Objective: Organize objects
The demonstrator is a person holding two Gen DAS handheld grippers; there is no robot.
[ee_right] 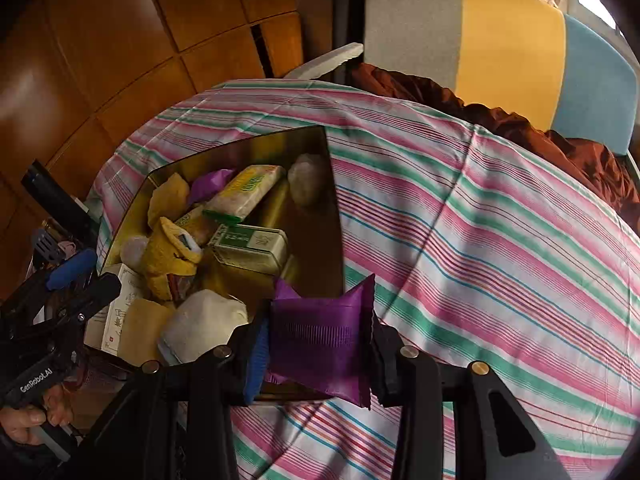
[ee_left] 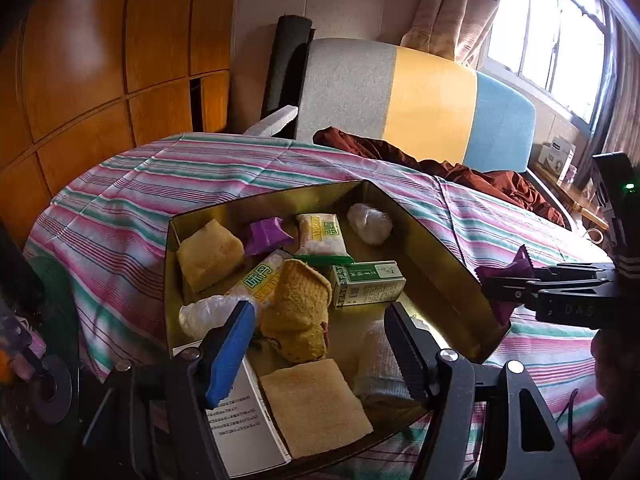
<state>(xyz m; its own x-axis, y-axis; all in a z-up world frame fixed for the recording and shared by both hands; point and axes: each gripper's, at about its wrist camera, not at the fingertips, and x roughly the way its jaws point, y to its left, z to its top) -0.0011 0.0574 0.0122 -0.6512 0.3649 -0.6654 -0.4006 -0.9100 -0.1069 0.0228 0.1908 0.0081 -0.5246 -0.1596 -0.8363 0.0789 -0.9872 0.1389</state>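
Right wrist view: the right gripper [ee_right: 320, 344] is clamped on a glossy purple foil packet [ee_right: 320, 336], crimped at its edges, hanging just over the near rim of the gold metal tin [ee_right: 336, 200]. The tin is rectangular with shiny, mirror-like walls, and it sits on a striped cloth [ee_right: 480, 220] of pink, green and white bands.

In the left wrist view, the left gripper [ee_left: 320, 332] has its jaws apart over the tin with nothing between them; one finger wears a blue ribbed pad [ee_left: 232, 348]. At 12 o'clock of that gripper lies a fuzzy yellow knitted cloth [ee_left: 298, 312], crumpled. At 1 o'clock is a small green-and-white carton [ee_left: 366, 282]. At 6 o'clock lies a flat tan sponge square [ee_left: 316, 404], coarse-grained. At 10 o'clock is a thicker yellow sponge block [ee_left: 210, 254]. A white lump [ee_left: 370, 222] at the far corner may be wrapped in clear film.
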